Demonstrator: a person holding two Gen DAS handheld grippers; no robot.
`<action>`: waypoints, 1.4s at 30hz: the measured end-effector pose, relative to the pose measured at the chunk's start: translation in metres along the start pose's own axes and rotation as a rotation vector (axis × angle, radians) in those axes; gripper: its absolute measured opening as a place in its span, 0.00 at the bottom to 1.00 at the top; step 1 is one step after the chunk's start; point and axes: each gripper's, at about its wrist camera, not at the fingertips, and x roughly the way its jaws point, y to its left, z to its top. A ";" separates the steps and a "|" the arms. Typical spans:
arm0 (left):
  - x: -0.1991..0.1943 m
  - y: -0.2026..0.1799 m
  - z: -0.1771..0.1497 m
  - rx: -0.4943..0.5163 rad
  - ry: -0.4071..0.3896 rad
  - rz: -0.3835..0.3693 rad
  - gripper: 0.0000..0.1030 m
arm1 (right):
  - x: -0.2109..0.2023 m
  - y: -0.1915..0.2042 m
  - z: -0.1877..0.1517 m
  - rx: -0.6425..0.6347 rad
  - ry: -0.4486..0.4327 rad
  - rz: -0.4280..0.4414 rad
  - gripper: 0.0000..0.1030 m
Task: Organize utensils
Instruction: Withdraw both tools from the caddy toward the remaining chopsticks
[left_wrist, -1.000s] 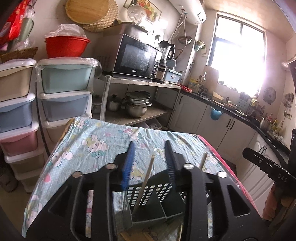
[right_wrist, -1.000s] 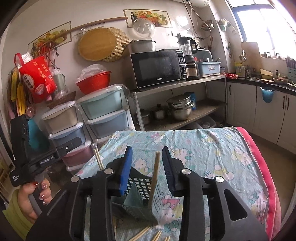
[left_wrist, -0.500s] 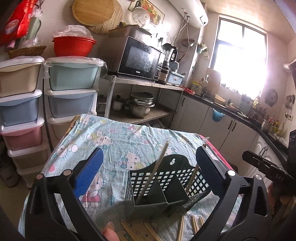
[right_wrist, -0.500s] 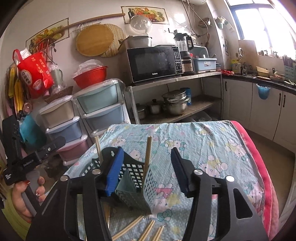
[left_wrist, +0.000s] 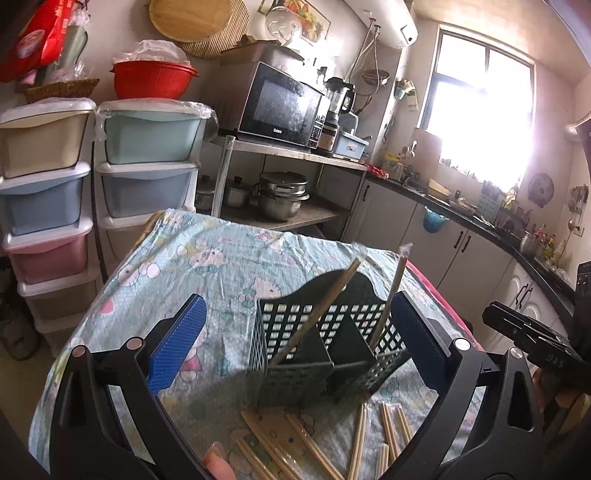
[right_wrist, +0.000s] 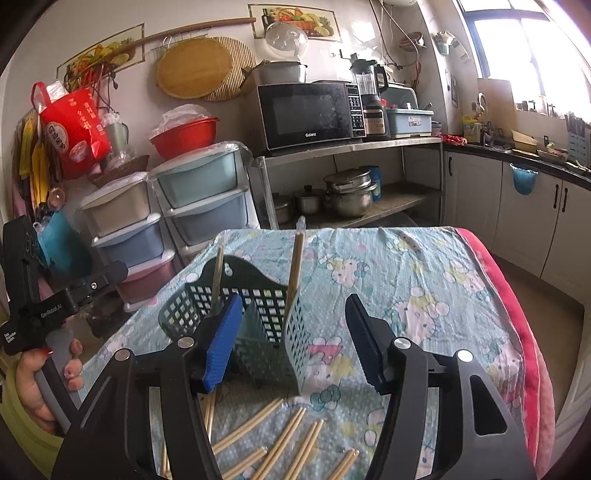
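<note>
A dark green lattice utensil caddy (left_wrist: 325, 354) stands upright on the cartoon-print tablecloth (left_wrist: 207, 266), just ahead of both grippers. Two chopsticks stand in its compartments, long axes steeply up: the left chopstick (left_wrist: 321, 306) leans up and to the right in the left wrist view, the right chopstick (left_wrist: 391, 295) tilts less, both tips above the caddy's back wall. Loose chopsticks (right_wrist: 280, 439) lie flat on the cloth between caddy and grippers, mostly pointing away from the cameras. The left gripper (left_wrist: 299, 347) has its jaws spread fully wide, flanking the caddy without touching it, holding nothing. The right gripper (right_wrist: 295, 343) stands about half open with nothing gripped; its left pad overlaps the caddy's front. A hand (right_wrist: 40, 384) grips the left tool's handle.
</note>
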 end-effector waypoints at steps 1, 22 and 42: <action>0.000 0.001 -0.002 -0.001 0.005 0.000 0.90 | 0.000 0.000 -0.002 0.001 0.004 0.000 0.54; -0.012 0.006 -0.039 -0.033 0.068 0.022 0.90 | -0.006 -0.001 -0.045 0.008 0.082 0.012 0.54; -0.008 0.015 -0.069 -0.035 0.156 0.043 0.90 | 0.001 0.005 -0.074 0.018 0.159 0.023 0.54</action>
